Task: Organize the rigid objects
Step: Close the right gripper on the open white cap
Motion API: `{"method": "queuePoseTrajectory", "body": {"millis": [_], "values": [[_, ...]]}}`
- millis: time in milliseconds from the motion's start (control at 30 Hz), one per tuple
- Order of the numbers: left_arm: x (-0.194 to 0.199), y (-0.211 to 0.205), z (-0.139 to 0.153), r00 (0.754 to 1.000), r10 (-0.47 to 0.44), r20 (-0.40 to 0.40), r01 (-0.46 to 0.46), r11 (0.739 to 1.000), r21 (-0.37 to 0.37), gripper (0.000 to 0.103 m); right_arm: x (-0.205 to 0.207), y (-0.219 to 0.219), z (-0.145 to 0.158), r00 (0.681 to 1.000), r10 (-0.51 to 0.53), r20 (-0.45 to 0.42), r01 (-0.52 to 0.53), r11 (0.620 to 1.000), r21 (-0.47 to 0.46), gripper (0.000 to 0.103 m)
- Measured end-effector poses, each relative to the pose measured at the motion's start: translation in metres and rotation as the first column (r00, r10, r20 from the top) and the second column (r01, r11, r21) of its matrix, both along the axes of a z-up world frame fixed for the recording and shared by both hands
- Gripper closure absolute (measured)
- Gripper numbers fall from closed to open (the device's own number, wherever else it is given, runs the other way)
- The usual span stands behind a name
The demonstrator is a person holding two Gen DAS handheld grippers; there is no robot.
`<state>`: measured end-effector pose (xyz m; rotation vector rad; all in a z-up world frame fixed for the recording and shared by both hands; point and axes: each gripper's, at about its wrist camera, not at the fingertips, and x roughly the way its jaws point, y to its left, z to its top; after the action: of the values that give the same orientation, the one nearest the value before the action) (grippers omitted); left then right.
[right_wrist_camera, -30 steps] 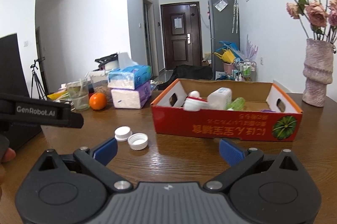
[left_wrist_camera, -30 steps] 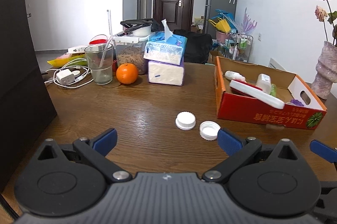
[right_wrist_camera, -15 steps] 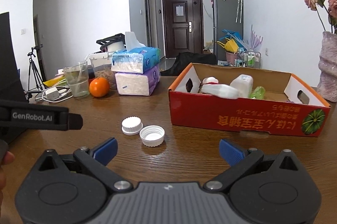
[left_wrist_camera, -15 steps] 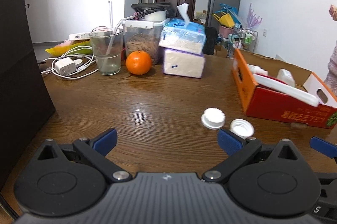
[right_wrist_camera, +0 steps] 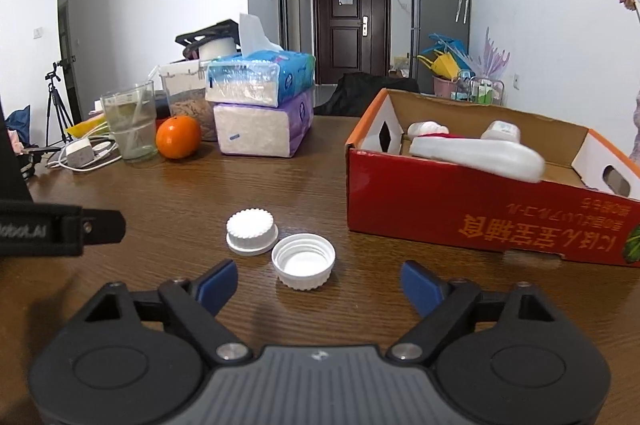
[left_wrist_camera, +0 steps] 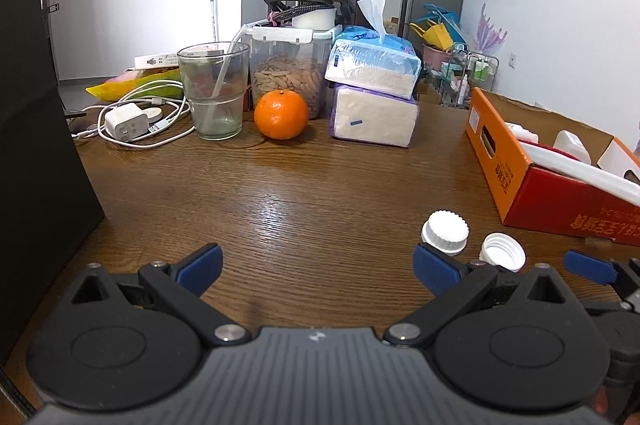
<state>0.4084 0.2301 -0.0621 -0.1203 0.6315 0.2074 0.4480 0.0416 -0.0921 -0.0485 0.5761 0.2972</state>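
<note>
Two white caps lay side by side on the wooden table [right_wrist_camera: 168,193], just in front of the red cardboard box [right_wrist_camera: 472,221] that already held a few white bottles, so they looked like the last loose pieces meant to go in with the rest. The nearer cap [right_wrist_camera: 303,261] sat open side up, touching the ridged cap [right_wrist_camera: 251,232], which rested top up a little further back. The right gripper [right_wrist_camera: 318,284] was lined up low behind the upturned cap, its blue pads apart and closing, with nothing pressed between them; the cap sat just ahead of the fingertips, apparently the one chosen because it was closest and its rim gave a firm edge. The left gripper [left_wrist_camera: 318,264] hovered over bare wood with its fingers spread and empty, probably kept clear so it would not crowd the grasp.
</note>
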Motion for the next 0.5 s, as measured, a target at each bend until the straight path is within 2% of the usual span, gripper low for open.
{"method": "queuePoseTrajectory", "body": {"millis": [33,133,200,267,500], "values": [[0.000,0.000,-0.001,1.000,-0.002,0.000,0.002,1.000,0.001,0.000,0.003,0.002,-0.002,1.000,0.000,-0.005,0.000,1.000,-0.002,0.018],[0.002,0.001,-0.002,1.000,-0.009,-0.002,0.009,1.000,-0.005,0.000,0.015,0.006,-0.004,0.999,0.019,-0.033,-0.018,1.000,0.008,0.032],[0.002,0.002,-0.002,1.000,-0.015,0.001,0.015,1.000,-0.012,0.000,0.021,0.008,-0.005,0.999,0.028,-0.041,-0.028,1.000,0.011,0.052],[0.004,0.003,-0.003,1.000,-0.010,-0.001,0.010,1.000,-0.006,0.000,0.026,0.012,-0.007,0.997,0.045,-0.061,-0.045,0.999,0.007,0.064],[0.009,0.004,-0.008,1.000,0.000,-0.013,0.000,1.000,-0.004,0.000,0.025,0.011,-0.006,0.997,0.052,-0.052,-0.051,0.999,0.003,0.064]]}}
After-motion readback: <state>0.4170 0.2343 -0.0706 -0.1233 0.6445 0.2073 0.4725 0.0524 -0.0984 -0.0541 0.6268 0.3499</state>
